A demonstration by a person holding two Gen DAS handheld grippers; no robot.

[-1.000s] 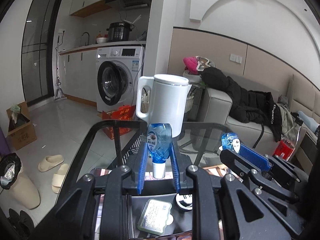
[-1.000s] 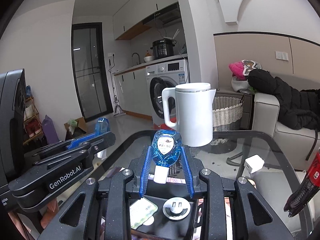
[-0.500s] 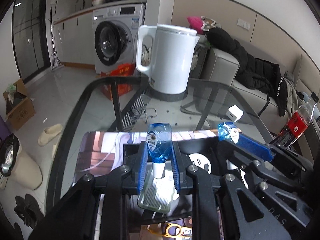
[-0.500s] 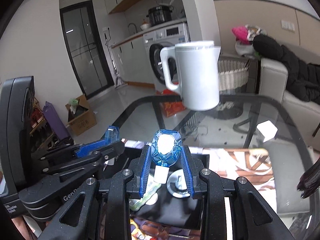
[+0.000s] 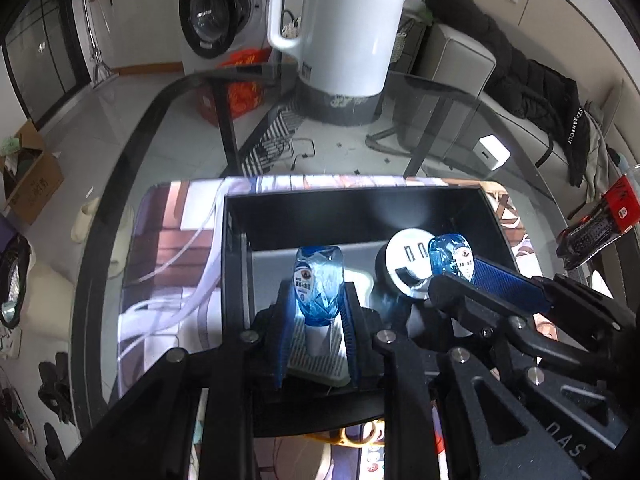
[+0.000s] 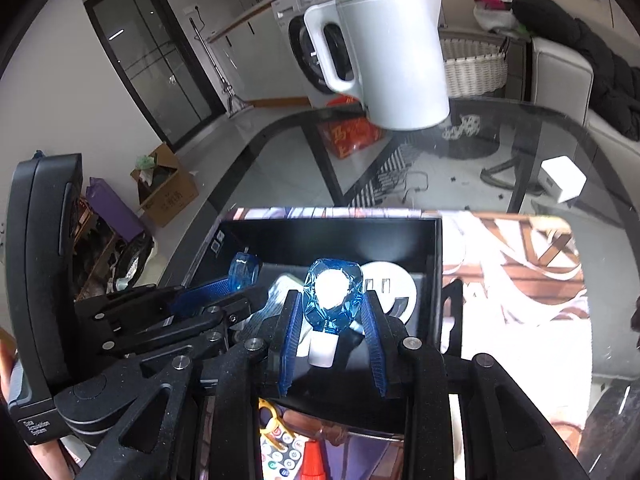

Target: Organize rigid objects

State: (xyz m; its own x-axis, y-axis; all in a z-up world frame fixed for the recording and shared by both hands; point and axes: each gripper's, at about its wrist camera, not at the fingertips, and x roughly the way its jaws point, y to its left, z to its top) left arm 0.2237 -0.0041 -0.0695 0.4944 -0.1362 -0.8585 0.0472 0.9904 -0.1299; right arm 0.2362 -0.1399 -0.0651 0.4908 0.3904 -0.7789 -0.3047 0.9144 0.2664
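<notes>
**K:** Grippers first. Left gripper (image 5: 316, 332) is clamped on a small blue bottle (image 5: 319, 290), cap end toward the camera. Right gripper (image 6: 331, 334) is clamped on a second blue bottle (image 6: 333, 294), held the same way. Both hang over the black box (image 5: 360, 210).

**M:** Why cap-in?

**K:** My guess: the fingers pinch the narrow neck end, so the faceted body points forward and can drop into the box base first.

**M:** What's already in the box?

**K:** White round adapter (image 5: 404, 258) and a flat labelled pack (image 5: 316, 354) under the left bottle. Box sits on a printed mat (image 5: 176, 264) on the glass table (image 5: 440, 96).

**M:** View differences?

**K:** Left wrist shows the pack's label and the right gripper coming in from the side. Right wrist shows the far box wall, plus yellow scissor handles (image 6: 272, 424) and a red cap (image 6: 314, 460) near the box's front edge. Beyond: white charger (image 6: 562, 178), then white kettle (image 5: 340, 28) at the table's far side.
</notes>
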